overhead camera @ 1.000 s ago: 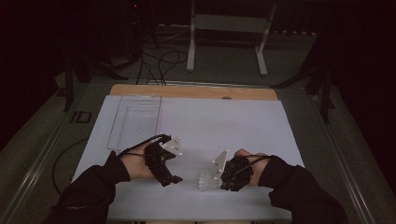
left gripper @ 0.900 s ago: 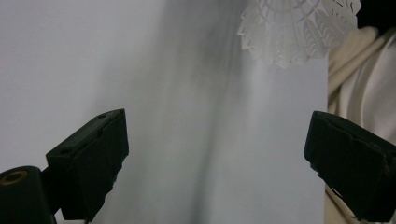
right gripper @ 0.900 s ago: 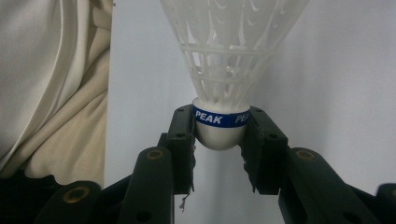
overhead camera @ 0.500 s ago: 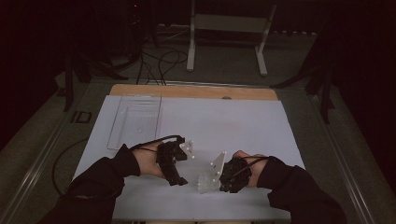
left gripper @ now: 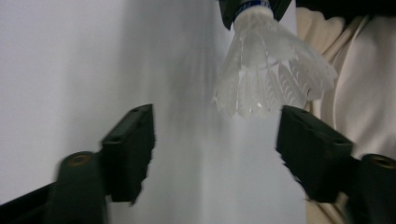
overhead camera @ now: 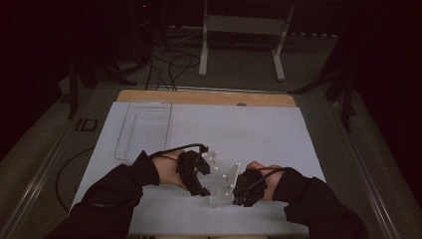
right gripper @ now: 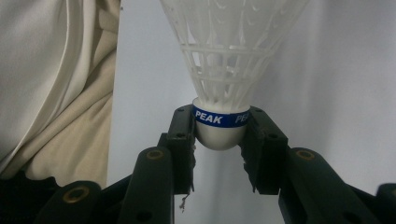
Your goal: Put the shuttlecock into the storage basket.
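You are clamping the right gripper (right gripper: 219,140) on the shuttlecock (right gripper: 224,70) cork near the table's (overhead camera: 259,124) front edge, presenting its skirt so the left gripper (left gripper: 215,140), jaws apart and just closing, can take it.

Table (overhead camera: 298,129): white sheet over the top, a bare wooden strip (overhead camera: 209,97) along the far edge. Clear plastic tray (overhead camera: 144,130) at far left of the sheet. Floor (overhead camera: 239,74): grey, dim, with black cables (overhead camera: 166,64) trailing. White metal stand (overhead camera: 244,30) beyond the table. Cream cloth (right gripper: 51,84) beside the sheet. Surroundings dark, light falling mainly on the tabletop.
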Demonstrator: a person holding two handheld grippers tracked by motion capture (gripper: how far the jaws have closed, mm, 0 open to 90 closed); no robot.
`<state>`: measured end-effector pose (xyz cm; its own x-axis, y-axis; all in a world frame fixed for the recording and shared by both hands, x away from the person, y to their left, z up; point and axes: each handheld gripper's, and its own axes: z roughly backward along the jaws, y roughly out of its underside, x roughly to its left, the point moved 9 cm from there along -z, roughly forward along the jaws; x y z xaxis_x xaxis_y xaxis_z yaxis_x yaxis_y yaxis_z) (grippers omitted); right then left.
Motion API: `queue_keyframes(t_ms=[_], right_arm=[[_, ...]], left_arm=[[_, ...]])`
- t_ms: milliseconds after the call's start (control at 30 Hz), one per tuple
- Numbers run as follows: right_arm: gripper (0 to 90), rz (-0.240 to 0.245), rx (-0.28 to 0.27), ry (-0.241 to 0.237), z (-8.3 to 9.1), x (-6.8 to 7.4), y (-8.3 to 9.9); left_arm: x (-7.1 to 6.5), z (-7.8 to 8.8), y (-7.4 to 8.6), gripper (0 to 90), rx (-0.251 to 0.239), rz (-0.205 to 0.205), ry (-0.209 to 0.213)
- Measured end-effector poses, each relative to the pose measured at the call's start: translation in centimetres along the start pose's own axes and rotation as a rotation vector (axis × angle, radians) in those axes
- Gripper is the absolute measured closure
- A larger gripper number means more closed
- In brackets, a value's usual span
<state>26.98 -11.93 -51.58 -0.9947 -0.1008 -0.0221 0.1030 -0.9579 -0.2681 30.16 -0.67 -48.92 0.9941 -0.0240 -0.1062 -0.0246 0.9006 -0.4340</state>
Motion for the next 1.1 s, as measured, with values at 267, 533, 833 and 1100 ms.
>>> queue_keyframes(t_ms=[267,533,833,1100], right_arm=[[66.2,0.011,-0.006,-0.001,0.1,0.1,-0.2],[66.2,0.004,-0.017,0.017,0.3,0.0,-0.3],[66.1,0.028,-0.040,0.033,0.5,-0.4,-0.6],[66.0,0.089,-0.076,0.049,0.4,-0.9,-0.9]], left_arm=[[0.4,-0.9,-0.8,48.3,0.008,-0.021,-0.006],[0.3,-1.5,-0.8,64.8,0.018,-0.044,0.027],[0.1,-1.9,-0.9,82.5,0.021,-0.045,0.057],[0.2,-1.7,-0.7,90.0,0.047,-0.080,0.079]])
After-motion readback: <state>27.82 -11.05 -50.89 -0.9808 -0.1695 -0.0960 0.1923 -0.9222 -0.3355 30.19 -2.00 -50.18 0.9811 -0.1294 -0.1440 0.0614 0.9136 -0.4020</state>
